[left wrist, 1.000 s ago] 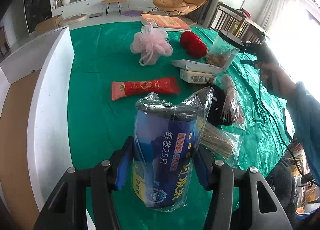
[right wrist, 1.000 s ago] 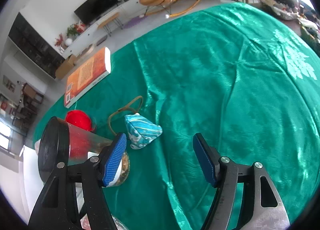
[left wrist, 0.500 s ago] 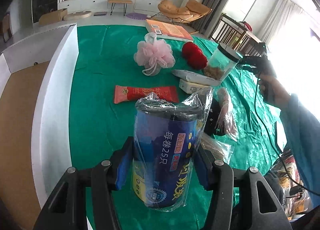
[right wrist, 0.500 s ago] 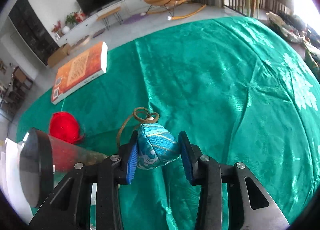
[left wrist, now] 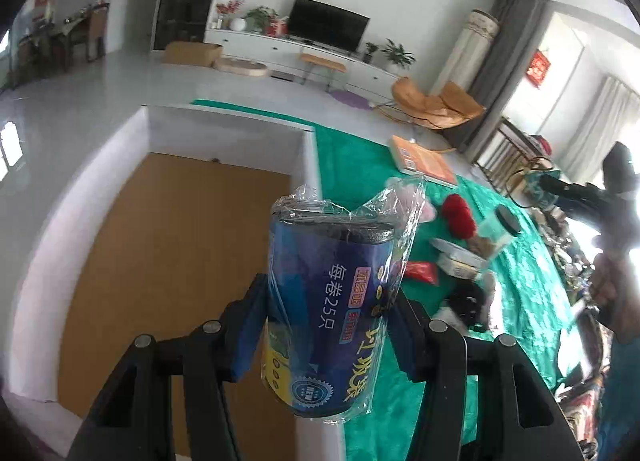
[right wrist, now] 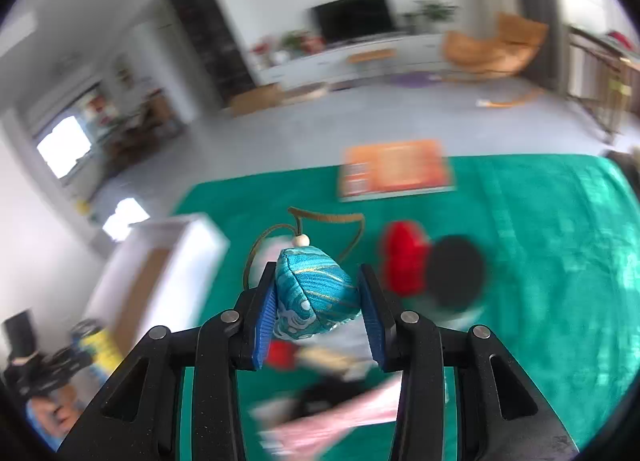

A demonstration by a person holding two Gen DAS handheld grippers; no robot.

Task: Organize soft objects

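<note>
My left gripper (left wrist: 326, 313) is shut on a blue roll of bags in clear wrap (left wrist: 320, 269), held upright in the air. Beneath and behind it lies a white box with a brown floor (left wrist: 80, 221), left of the green tablecloth (left wrist: 348, 153). My right gripper (right wrist: 316, 281) is shut on a teal fabric sachet (right wrist: 316, 297) with a brown cord and a white bead, lifted above the cloth (right wrist: 540, 261). The right wrist view is blurred. It shows the white box (right wrist: 172, 261) at the left and, low in the left corner, the left gripper (right wrist: 60, 365).
On the cloth lie an orange book (left wrist: 424, 159), a red pompom (left wrist: 460, 213), a clear jar with a black lid (left wrist: 496, 233), a red packet (left wrist: 420, 273) and flat white packs (left wrist: 456, 261). A person's hand (left wrist: 612, 285) is at the right.
The left gripper swung left and up with the roll, from over the cloth to over the white box. The right gripper closed on the sachet and lifted it off the cloth.
</note>
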